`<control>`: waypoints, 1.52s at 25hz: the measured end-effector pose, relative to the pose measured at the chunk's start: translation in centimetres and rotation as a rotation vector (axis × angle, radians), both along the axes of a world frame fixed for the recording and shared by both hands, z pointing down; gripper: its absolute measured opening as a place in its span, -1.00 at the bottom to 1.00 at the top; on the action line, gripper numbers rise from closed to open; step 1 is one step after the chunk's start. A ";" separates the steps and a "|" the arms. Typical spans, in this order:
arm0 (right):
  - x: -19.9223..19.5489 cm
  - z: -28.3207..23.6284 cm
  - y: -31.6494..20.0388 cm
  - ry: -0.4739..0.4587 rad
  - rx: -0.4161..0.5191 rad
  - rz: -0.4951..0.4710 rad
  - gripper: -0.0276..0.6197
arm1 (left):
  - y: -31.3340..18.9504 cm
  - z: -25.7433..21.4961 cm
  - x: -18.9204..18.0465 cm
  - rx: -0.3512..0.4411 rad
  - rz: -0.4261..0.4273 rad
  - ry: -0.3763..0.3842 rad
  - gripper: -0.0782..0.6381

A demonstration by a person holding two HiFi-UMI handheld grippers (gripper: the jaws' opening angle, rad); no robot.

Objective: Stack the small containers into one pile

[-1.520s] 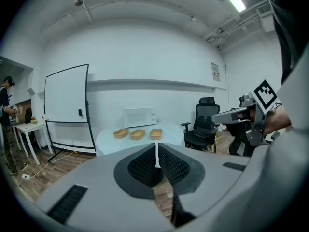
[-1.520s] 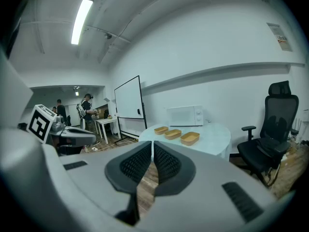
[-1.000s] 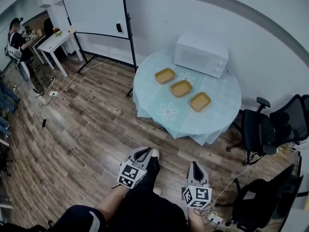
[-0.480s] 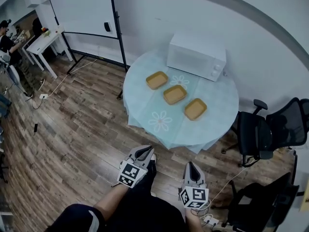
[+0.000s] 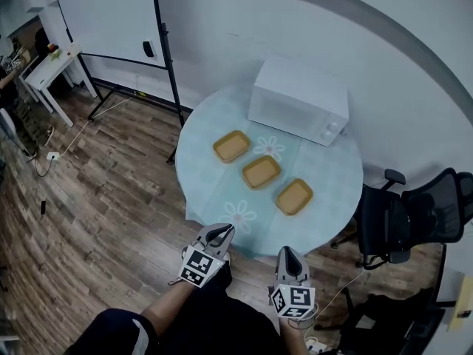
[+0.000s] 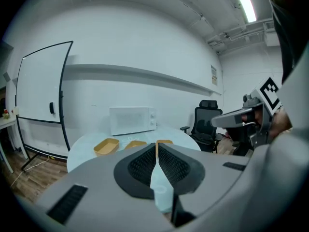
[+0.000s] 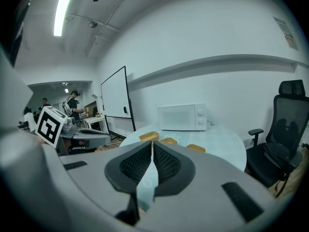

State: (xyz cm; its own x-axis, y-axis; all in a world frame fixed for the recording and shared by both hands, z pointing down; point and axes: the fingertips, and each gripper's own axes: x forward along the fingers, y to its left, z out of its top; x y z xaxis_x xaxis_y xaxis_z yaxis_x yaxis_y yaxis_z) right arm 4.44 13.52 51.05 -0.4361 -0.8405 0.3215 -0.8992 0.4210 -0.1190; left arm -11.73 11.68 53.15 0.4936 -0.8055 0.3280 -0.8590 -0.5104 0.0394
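Three shallow yellow containers sit apart in a diagonal row on the round table (image 5: pixel 222 198): the far-left one (image 5: pixel 231 146), the middle one (image 5: pixel 261 171) and the near-right one (image 5: pixel 294 197). The left gripper view shows the same three containers (image 6: pixel 106 147) (image 6: pixel 135 144) (image 6: pixel 164 142) beyond the jaws, and so does the right gripper view (image 7: pixel 149 137) (image 7: pixel 168 140) (image 7: pixel 196 148). My left gripper (image 5: pixel 223 231) and right gripper (image 5: pixel 287 251) hang side by side short of the table's near edge. Both are shut, with nothing between the jaws.
A white microwave (image 5: pixel 298 100) stands at the back of the table. Black office chairs (image 5: pixel 410 217) are to the right, and a whiteboard on a stand (image 5: pixel 103 17) and a white desk (image 5: pixel 52 61) to the left. Cables lie on the wood floor (image 5: pixel 96 191).
The table and containers have come nearer and lower in the head view as I move toward them. Both grippers stay shut and keep their places in front of me.
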 end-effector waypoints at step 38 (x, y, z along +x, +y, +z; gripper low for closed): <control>1.0 2.2 -19.7 -0.002 -0.033 -0.007 -0.83 | -23.3 5.2 2.2 -0.059 0.124 -0.080 -0.47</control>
